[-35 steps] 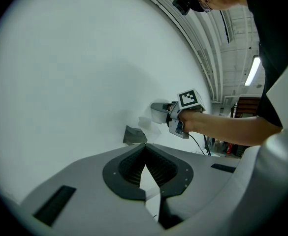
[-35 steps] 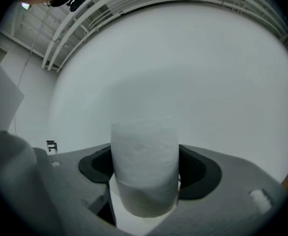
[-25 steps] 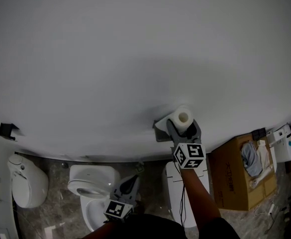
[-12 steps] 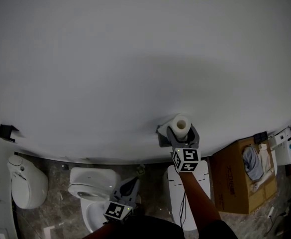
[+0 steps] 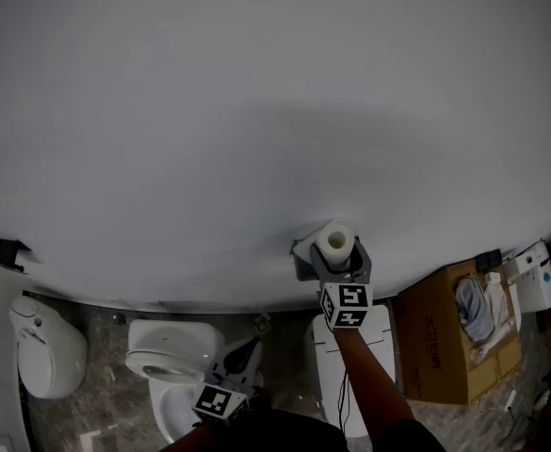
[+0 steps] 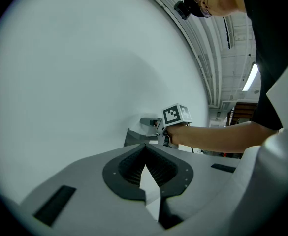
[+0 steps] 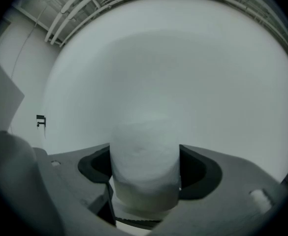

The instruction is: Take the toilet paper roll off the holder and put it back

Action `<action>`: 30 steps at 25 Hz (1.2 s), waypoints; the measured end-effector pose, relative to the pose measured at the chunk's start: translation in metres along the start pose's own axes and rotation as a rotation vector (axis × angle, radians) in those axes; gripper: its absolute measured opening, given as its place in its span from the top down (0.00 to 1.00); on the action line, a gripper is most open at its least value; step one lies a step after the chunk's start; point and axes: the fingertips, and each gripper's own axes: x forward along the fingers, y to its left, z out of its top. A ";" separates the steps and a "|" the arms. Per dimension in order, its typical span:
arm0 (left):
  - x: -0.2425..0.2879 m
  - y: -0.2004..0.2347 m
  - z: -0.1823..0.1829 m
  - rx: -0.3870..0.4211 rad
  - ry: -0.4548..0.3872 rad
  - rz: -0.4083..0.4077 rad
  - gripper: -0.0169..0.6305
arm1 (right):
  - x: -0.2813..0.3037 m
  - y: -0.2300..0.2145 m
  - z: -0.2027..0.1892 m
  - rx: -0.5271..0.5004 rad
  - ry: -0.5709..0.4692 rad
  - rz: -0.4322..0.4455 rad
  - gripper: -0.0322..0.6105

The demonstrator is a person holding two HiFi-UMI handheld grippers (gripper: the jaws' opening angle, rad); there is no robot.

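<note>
White cylindrical toilet paper roll (image 5: 336, 238): sitting lower centre of frame, core axis upright, just right of the grey wall-mounted holder (image 5: 301, 258).

Right gripper (image 5: 337, 250): nearer, clamping the roll's sides.

Left gripper (image 5: 250, 345): hanging lower left, jaws together, gripping nothing.

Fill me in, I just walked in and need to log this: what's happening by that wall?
A person holds a gripper in each hand. The right gripper is clamped on the upright toilet paper roll, right at the grey holder on the wall; whether the roll sits on it isn't clear. The left gripper hangs low above the toilet, jaws together, empty.
</note>
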 end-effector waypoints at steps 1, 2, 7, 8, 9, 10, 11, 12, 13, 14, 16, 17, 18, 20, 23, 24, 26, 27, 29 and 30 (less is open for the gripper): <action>-0.002 0.001 0.001 0.000 -0.002 0.004 0.95 | 0.000 -0.002 -0.003 0.014 0.018 -0.008 0.38; -0.003 0.003 0.001 0.001 -0.004 0.008 0.95 | 0.000 -0.005 -0.005 0.020 0.034 -0.015 0.38; -0.004 0.008 0.003 0.001 -0.017 0.025 0.95 | 0.002 -0.004 -0.011 0.003 0.059 -0.011 0.33; -0.005 0.008 0.003 0.000 -0.018 0.026 0.95 | 0.003 -0.003 -0.011 0.003 0.059 -0.009 0.33; -0.005 0.008 0.003 0.000 -0.018 0.027 0.95 | 0.002 -0.003 -0.011 0.005 0.059 -0.008 0.32; -0.005 0.007 0.003 0.000 -0.019 0.027 0.95 | 0.002 -0.003 -0.011 0.011 0.059 -0.006 0.30; -0.005 0.006 0.003 0.001 -0.019 0.027 0.95 | 0.001 -0.003 -0.010 0.018 0.059 -0.005 0.29; -0.005 0.005 0.003 0.001 -0.018 0.027 0.95 | 0.000 -0.004 -0.009 0.024 0.057 -0.004 0.26; -0.005 0.004 0.002 0.001 -0.018 0.026 0.95 | -0.002 -0.004 -0.008 0.027 0.050 -0.004 0.25; -0.005 0.003 0.002 0.001 -0.019 0.025 0.95 | -0.004 -0.004 -0.005 0.024 0.038 -0.004 0.22; -0.005 0.002 0.003 -0.002 -0.024 0.022 0.95 | -0.008 -0.003 0.002 0.010 0.012 -0.002 0.20; -0.005 0.001 0.003 -0.003 -0.027 0.022 0.95 | -0.010 -0.003 0.005 0.010 0.004 0.001 0.20; -0.005 -0.001 0.004 -0.003 -0.029 0.022 0.95 | -0.012 -0.003 0.007 0.015 -0.001 0.006 0.20; -0.007 -0.006 0.007 -0.002 -0.036 0.020 0.95 | -0.018 -0.002 0.011 0.027 -0.007 0.020 0.20; -0.012 -0.008 0.003 0.034 -0.054 0.012 0.95 | -0.031 0.001 0.016 0.035 -0.010 0.043 0.20; -0.014 -0.006 -0.002 0.056 -0.061 0.014 0.95 | -0.037 0.003 0.018 0.043 -0.012 0.051 0.20; -0.018 -0.005 -0.007 0.077 -0.071 0.025 0.95 | -0.054 0.006 0.021 0.075 -0.016 0.070 0.20; -0.020 -0.008 -0.006 0.077 -0.074 0.031 0.95 | -0.064 0.008 0.023 0.093 -0.021 0.080 0.20; -0.023 -0.017 0.000 0.071 -0.082 0.037 0.95 | -0.089 0.012 0.028 0.122 -0.037 0.097 0.20; -0.024 -0.023 0.004 0.073 -0.089 0.035 0.95 | -0.103 0.014 0.030 0.135 -0.048 0.103 0.20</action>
